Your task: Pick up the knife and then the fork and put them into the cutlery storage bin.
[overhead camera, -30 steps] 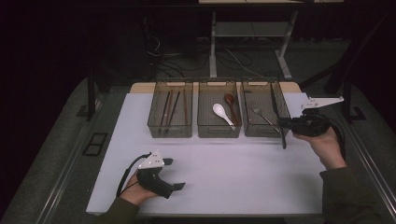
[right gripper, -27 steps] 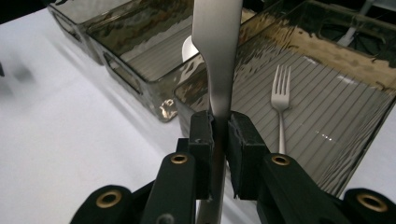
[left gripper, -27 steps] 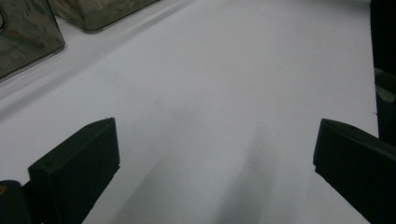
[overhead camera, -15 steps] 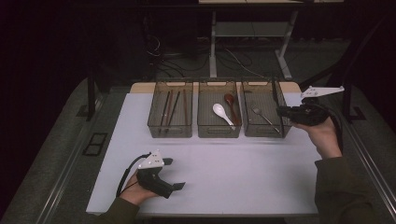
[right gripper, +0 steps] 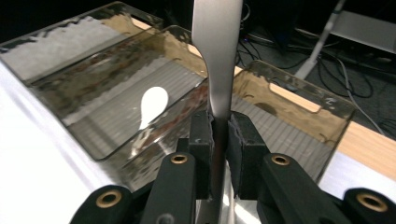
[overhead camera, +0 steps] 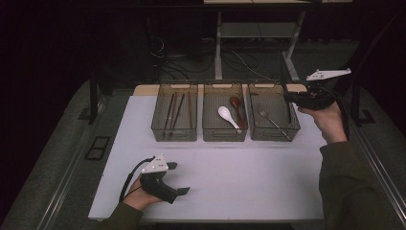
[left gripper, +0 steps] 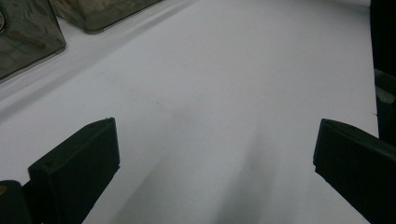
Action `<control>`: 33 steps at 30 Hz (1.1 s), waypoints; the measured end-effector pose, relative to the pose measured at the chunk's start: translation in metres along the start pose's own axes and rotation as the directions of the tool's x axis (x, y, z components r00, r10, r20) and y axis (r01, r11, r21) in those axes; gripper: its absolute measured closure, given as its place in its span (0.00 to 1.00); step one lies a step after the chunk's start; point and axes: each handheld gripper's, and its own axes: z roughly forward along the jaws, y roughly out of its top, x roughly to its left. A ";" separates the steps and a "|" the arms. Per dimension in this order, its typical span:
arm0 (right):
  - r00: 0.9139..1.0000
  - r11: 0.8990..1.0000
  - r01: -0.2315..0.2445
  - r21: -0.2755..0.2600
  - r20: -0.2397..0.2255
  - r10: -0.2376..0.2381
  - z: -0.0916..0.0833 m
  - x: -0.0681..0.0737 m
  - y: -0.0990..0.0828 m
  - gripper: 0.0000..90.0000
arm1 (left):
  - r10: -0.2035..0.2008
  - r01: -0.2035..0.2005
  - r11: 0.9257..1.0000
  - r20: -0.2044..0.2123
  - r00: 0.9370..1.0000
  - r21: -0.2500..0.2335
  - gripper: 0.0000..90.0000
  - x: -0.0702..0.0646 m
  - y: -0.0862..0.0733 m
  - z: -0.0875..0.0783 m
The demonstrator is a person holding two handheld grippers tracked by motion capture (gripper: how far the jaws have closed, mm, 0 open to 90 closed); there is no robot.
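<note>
My right gripper (right gripper: 220,126) is shut on a flat steel utensil handle (right gripper: 217,51) that rises upright between its pads. In the high view the right gripper (overhead camera: 288,97) hovers over the far right corner of the right-hand bin (overhead camera: 274,134). That bin holds a metal spoon (overhead camera: 271,120). The middle bin (overhead camera: 224,135) holds a white spoon (overhead camera: 227,116) and a brown spoon (overhead camera: 238,108). Chopsticks (overhead camera: 174,111) lie in the left bin (overhead camera: 173,134). My left gripper (overhead camera: 178,178) rests on the white table near its front left, open, jaws wide apart with nothing between them (left gripper: 215,140).
The three smoky clear bins stand in a row at the back of the white tabletop (overhead camera: 230,167). A bare wooden strip (right gripper: 369,140) runs behind them. Table legs and cables lie on the dark floor beyond.
My right hand has risen and moved toward the far right corner of the right bin, carrying the steel utensil. The left hand has stayed where it was.
</note>
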 end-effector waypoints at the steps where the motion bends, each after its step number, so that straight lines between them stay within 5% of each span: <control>1: 1.000 1.000 -0.004 0.008 0.009 0.004 0.003 -0.002 0.002 0.89 | -0.001 0.001 1.000 0.000 1.000 -0.001 0.00 0.000 0.000 0.000; 16: 0.996 0.992 -0.054 0.118 0.071 0.045 0.044 -0.027 -0.004 0.89 | -0.001 0.001 1.000 0.002 1.000 -0.001 0.00 0.000 0.000 0.000; 33: 0.996 0.958 -0.067 0.277 0.075 0.047 0.069 -0.033 -0.023 0.89 | 0.000 0.000 1.000 0.002 1.000 -0.003 0.00 0.000 0.000 -0.001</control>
